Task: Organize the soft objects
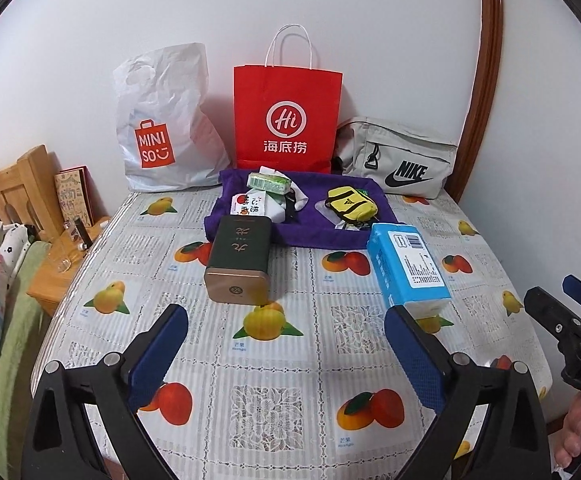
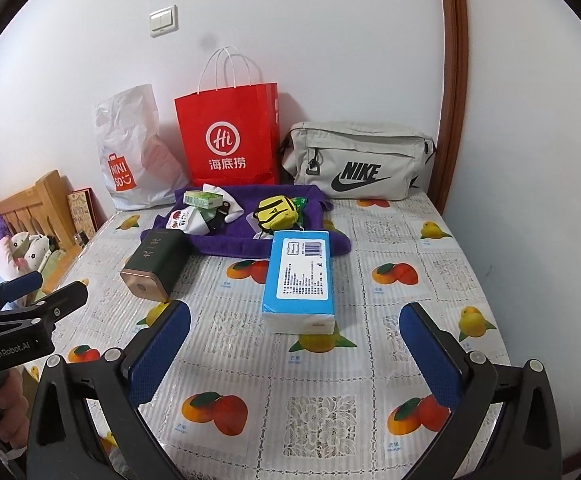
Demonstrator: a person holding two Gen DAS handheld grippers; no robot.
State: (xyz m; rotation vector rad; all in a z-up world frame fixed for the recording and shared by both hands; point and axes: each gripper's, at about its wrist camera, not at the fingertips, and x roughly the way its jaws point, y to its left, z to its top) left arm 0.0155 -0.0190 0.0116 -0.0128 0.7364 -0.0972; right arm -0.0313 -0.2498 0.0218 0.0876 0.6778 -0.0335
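Both tools held released above the tabletop (image 1: 290,360)
Nothing is gripped by the left tool (image 1: 286,344) or right tool (image 2: 296,352); blue tissue pack (image 2: 300,276) is lain beside the purple cloth (image 1: 330,236)

My right gripper (image 1: 570,312) is cut off at the frame edge; the purple towel (image 1: 290,236) hides the red bag's (image 1: 286,116) base.

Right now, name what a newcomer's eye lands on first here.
The bright red paper bag stands against the wall at the back of the table, between a white Miniso bag and a grey Nike bag. Nearer, a blue tissue pack lies on the fruit-print tablecloth.
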